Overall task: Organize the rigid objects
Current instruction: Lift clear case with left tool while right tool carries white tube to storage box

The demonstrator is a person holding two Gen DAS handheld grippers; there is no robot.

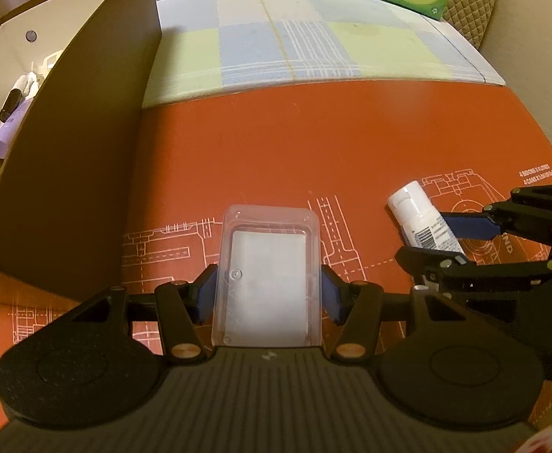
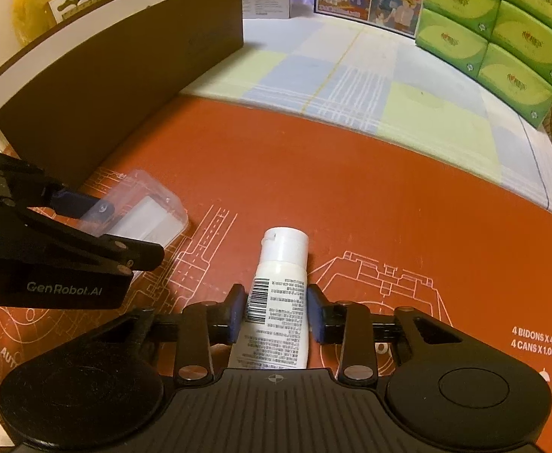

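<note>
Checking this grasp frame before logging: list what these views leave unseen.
- Left wrist view: brown box contents, mostly hidden by its near wall.
- Right wrist view: white tube tail end, behind the gripper body; label print too small.
- Clear plastic case contents: only a white rectangle discernible.

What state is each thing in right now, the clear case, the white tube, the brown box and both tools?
Clear plastic case: lid shut, lying flat on the red cardboard, between the left tool's pads.
White tube: cap on, lying flat, barcode side up.
Brown box: open on top, items inside.
Left tool: closed on the case sides.
Right tool: pads against the tube.
Green tissue packs: stacked, sealed.
</note>
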